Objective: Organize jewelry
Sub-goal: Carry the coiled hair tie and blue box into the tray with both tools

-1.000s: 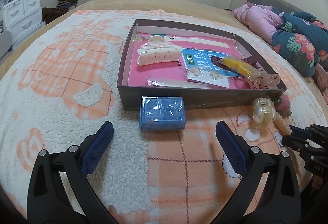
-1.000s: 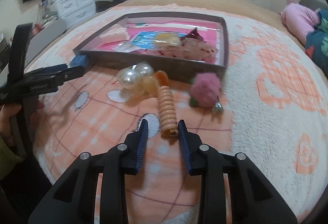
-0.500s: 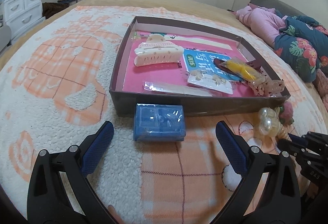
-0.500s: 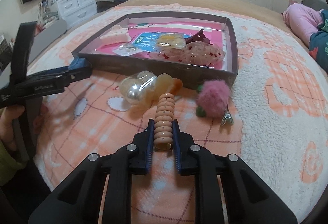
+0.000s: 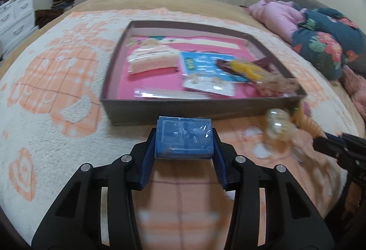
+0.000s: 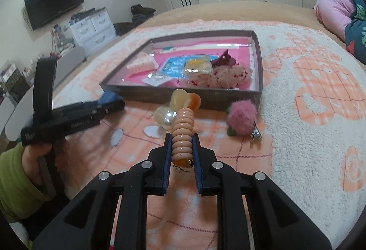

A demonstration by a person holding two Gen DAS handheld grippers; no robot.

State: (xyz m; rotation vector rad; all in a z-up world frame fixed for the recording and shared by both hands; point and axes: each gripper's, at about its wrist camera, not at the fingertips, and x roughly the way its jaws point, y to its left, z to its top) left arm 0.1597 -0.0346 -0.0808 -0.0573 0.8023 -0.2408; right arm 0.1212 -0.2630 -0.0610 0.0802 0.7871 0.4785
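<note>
Left gripper (image 5: 184, 154): both pads now pressed against the sides of the blue box (image 5: 184, 137) — clamped on it. 1 second ago the jaws stood wide apart with the box lying clear ahead; half a second ago, the same.
Blue box: sits on the blanket (image 5: 45, 126), right at the tray's (image 5: 183, 108) near wall, not yet lifted as far as I can tell.
Tray: holds the white claw clip (image 5: 151, 60), blue card (image 5: 205, 65) and yellow piece (image 5: 244, 68); view is blurred, so the camera is on the move.
Right gripper (image 6: 181, 154): pinched on the coil tie (image 6: 182, 135). 1 second ago it was open around the tip, half a second ago closing in.
Coil tie: its far end now angles up off the blanket, over the pearl clip (image 6: 168, 119).
Pink pompom (image 6: 242, 116): on the blanket near the tray corner, untouched.
Meaning: 2 grasps made at once; both pieces look ready to go into the tray.
</note>
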